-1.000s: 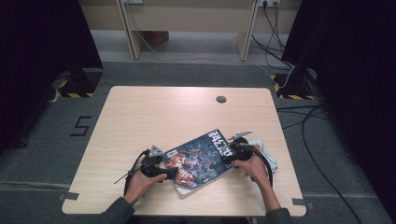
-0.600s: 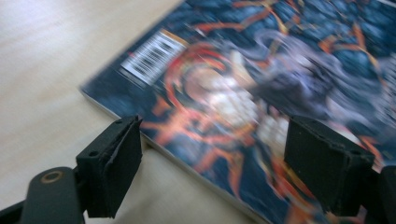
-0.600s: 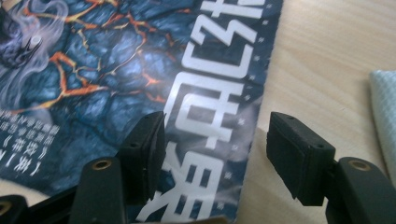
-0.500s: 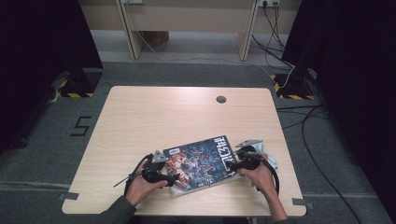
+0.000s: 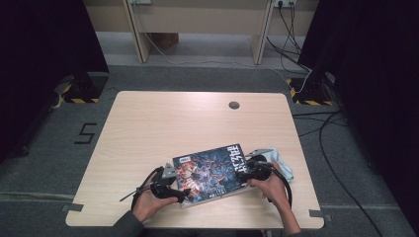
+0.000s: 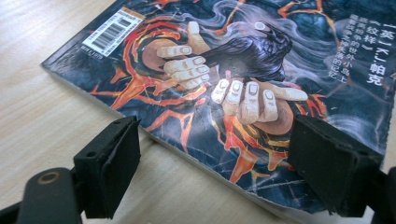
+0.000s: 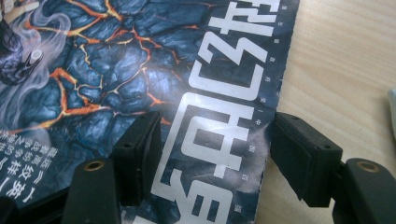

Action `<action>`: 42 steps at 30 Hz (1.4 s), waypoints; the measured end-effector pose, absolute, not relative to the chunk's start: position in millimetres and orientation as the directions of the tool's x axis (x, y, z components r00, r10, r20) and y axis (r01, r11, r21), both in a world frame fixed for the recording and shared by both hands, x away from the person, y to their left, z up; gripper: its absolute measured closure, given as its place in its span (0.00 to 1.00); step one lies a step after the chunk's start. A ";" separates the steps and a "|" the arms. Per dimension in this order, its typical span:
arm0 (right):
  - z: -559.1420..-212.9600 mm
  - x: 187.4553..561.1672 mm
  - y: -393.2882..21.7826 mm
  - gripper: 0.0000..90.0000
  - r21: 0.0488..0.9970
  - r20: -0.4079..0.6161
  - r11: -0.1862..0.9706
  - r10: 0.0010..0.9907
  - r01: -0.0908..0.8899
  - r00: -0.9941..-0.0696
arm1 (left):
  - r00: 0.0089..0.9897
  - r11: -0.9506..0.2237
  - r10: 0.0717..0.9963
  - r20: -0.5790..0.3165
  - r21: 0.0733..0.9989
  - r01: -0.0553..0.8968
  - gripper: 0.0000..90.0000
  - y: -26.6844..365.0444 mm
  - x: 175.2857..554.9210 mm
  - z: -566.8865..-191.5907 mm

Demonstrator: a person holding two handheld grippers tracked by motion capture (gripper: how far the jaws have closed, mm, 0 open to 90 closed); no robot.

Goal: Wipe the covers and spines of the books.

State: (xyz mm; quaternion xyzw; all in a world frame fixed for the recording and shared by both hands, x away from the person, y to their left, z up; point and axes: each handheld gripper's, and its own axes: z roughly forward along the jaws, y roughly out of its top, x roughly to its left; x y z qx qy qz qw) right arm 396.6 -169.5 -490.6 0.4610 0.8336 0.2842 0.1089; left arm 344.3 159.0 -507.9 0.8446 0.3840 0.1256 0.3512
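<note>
A magazine (image 5: pixel 212 170) with a dark blue and orange lava cover lies flat near the table's front edge. My left gripper (image 5: pixel 184 192) is at its near left corner. In the left gripper view the magazine (image 6: pixel 224 70) runs between the wide jaws of the left gripper (image 6: pixel 210 168), one over bare wood, one over the cover; neither pad presses. My right gripper (image 5: pixel 245 170) is at the title edge. In the right gripper view the right gripper (image 7: pixel 217 163) straddles the magazine (image 7: pixel 140 70) edge, open. Its jaws have just been opening a little.
A pale crumpled thing (image 5: pixel 280 163) lies right of the magazine, by the right hand. The wooden table (image 5: pixel 173 123) has a round cable hole (image 5: pixel 234 105) at the back. The front edge runs just under both hands.
The magazine has slid a little toward the front edge and lies squarer to it. The left hand has moved in to its near left corner. The right hand has barely moved.
</note>
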 end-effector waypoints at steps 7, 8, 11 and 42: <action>-489.7 388.4 -169.4 0.38 0.564 0.069 0.430 0.826 0.705 -0.559 | 0.661 -0.459 0.749 -0.036 0.692 0.558 0.18 163.6 349.0 -507.2; -490.0 386.3 -168.4 0.38 0.567 0.067 0.426 0.829 0.705 -0.555 | 0.656 -0.458 0.754 -0.029 0.693 0.558 0.18 164.6 350.1 -507.0; -488.9 377.5 -166.5 0.38 0.562 0.051 0.438 0.828 0.702 -0.558 | 0.646 -0.454 0.763 -0.022 0.693 0.560 0.19 167.9 352.6 -506.8; -470.1 376.5 -179.8 0.51 0.664 0.081 0.391 0.809 0.637 -0.582 | 0.595 -0.384 0.804 -0.023 0.743 0.549 0.28 172.1 380.7 -485.7</action>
